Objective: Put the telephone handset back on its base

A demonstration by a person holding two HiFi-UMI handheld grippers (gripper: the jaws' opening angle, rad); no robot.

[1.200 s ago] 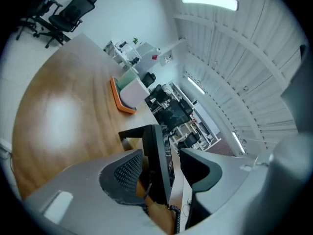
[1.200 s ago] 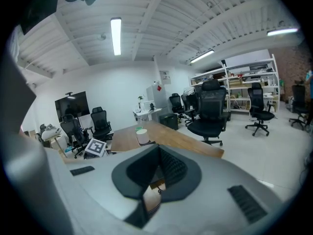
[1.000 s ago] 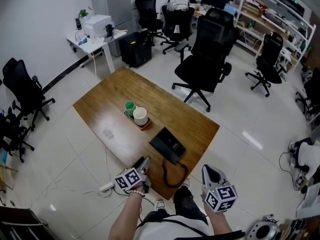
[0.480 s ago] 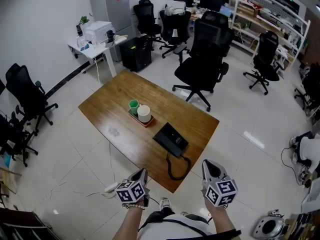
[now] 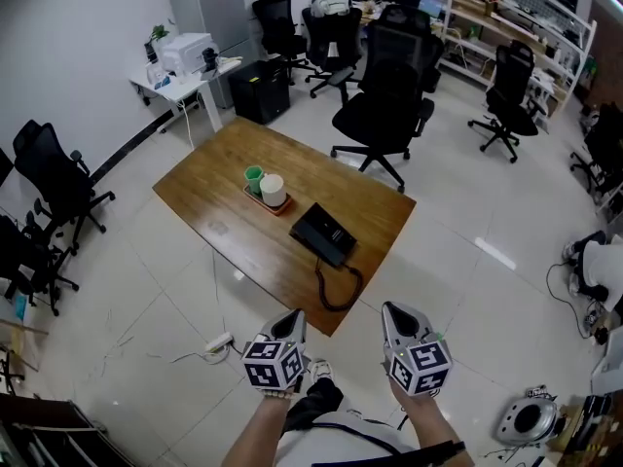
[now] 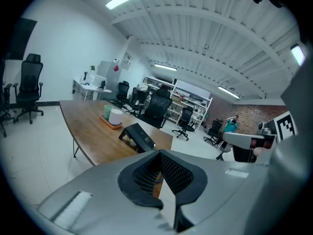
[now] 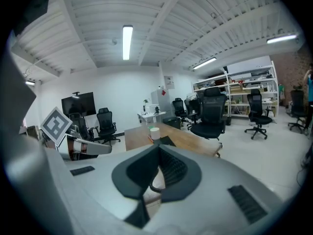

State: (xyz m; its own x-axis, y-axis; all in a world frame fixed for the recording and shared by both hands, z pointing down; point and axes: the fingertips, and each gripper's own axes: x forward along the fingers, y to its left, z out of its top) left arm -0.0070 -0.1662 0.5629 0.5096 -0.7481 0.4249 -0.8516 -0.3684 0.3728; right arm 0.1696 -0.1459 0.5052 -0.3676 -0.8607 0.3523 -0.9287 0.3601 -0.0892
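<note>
The black telephone sits on the wooden table toward its near right corner. Its coiled cord loops over the table's edge. The handset looks to lie along the base; the view is too small to be sure. My left gripper and right gripper hang side by side over the floor, short of the table, both shut and empty. The left gripper view shows the telephone beyond the shut tips of that gripper. In the right gripper view, the table lies beyond that gripper's shut tips.
A small tray with a green cup and a white cup stands mid-table. A large black office chair is behind the table, and more chairs stand at the left. A power strip lies on the floor. A white desk stands by the wall.
The left gripper has drawn back from the table's near edge by the cord and now hangs beside the right one. The whole view has backed away from the table.
</note>
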